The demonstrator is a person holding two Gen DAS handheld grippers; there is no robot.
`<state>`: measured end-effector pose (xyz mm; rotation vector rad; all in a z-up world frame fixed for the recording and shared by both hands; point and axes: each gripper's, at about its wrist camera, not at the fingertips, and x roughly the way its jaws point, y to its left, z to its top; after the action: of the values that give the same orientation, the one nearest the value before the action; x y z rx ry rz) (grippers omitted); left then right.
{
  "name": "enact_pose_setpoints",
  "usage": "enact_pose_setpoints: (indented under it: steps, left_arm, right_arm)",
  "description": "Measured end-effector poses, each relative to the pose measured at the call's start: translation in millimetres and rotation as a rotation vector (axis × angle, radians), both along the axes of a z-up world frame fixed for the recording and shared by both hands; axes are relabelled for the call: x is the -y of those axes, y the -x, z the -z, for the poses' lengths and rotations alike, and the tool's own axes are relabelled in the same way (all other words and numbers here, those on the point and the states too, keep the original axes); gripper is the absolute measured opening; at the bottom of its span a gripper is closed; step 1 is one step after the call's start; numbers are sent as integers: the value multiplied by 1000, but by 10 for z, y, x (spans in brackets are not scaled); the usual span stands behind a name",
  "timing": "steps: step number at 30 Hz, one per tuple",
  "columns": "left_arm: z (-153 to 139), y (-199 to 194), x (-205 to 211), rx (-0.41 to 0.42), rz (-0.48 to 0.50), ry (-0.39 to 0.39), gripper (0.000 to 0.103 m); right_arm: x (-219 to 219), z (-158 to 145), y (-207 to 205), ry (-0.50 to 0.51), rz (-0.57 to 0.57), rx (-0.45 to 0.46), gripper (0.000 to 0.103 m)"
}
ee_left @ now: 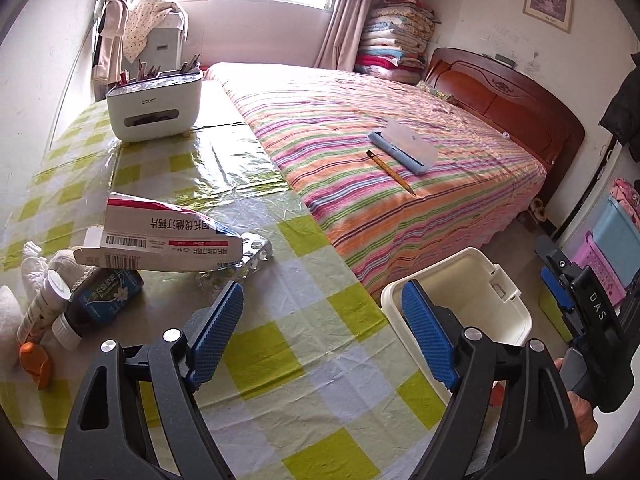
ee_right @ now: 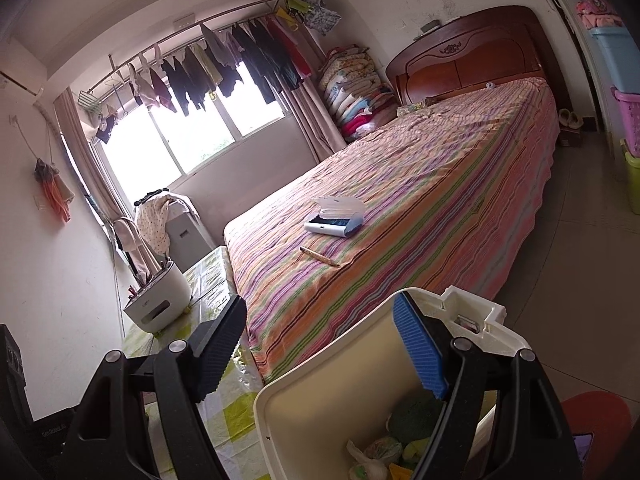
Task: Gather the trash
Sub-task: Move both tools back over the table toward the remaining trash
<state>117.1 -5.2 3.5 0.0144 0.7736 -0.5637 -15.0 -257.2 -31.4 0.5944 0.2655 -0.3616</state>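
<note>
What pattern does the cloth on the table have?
The tablecloth has green and white checks; the left wrist view shows it best.

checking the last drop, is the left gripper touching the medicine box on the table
Apart. The left wrist view shows the left gripper open and empty, with bare tablecloth between its fingertip and the medicine box.

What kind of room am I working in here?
A lived-in bedroom, most likely: a bed with a striped cover, clothes drying on a rail by the window, and folded quilts stacked in the corner.
</note>
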Motion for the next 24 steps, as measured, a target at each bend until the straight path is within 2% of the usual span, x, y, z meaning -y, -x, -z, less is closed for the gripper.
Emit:
enact_pose_setpoints:
  steps: [9, 13, 15, 20, 24]
  left_arm:
    - [-82, -151, -814, -2, -94, -61, 87]
    - [-142, -226, -1357, 3, -198, -91, 88]
    - [-155, -281, -1668, -8, -267, -76, 88]
    - [-106, -447, -2362, -64, -413, -43, 88]
    - [66, -691, -2681, -145, -459, -100, 89]
  right_arm:
    - [-269, 34, -221, 50, -76, -67, 79]
    - [-344, 65, -291, 50, -89, -86, 79]
    - [-394, 69, -323, 55, -98, -91, 79]
    - [-560, 81, -415, 85, -133, -113, 79]
    - [-663, 92, -457, 104, -154, -126, 79]
